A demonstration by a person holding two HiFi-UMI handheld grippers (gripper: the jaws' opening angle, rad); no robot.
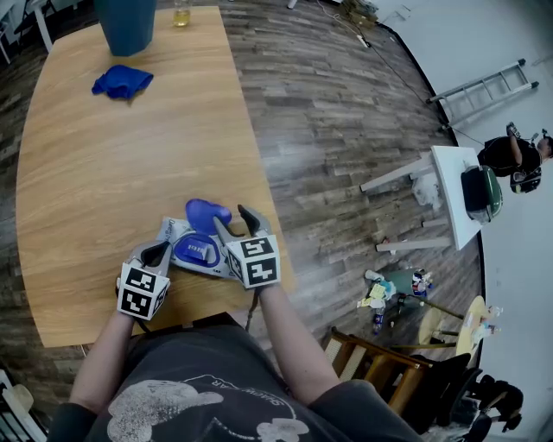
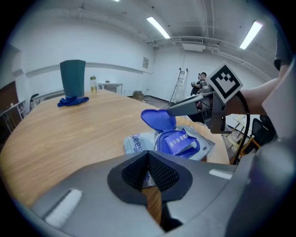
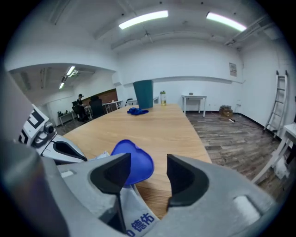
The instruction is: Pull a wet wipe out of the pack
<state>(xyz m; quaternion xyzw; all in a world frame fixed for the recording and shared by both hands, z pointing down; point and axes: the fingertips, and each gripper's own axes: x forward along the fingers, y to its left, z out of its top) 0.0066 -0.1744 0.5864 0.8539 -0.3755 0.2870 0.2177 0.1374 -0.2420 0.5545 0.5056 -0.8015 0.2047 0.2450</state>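
The wet wipe pack (image 1: 173, 231) lies flat near the front edge of the wooden table (image 1: 112, 164). Its blue heart-shaped lid (image 1: 206, 211) stands flipped up, and a blue printed flap (image 2: 178, 143) shows in the opening. My left gripper (image 1: 158, 252) is at the pack's left end, its jaws shut with the pack's thin edge (image 2: 144, 181) between them. My right gripper (image 1: 235, 223) reaches over the pack's right side and stands open. In the right gripper view the lid (image 3: 136, 166) sits just beyond the gap of the right gripper (image 3: 148, 173), touching neither pad.
At the table's far end stand a teal container (image 1: 125, 22) and a small bottle (image 1: 181, 13), with a crumpled blue cloth (image 1: 121, 82) in front of them. The table's right edge (image 1: 259, 164) drops to plank floor. Chairs (image 1: 389, 371) and clutter lie lower right.
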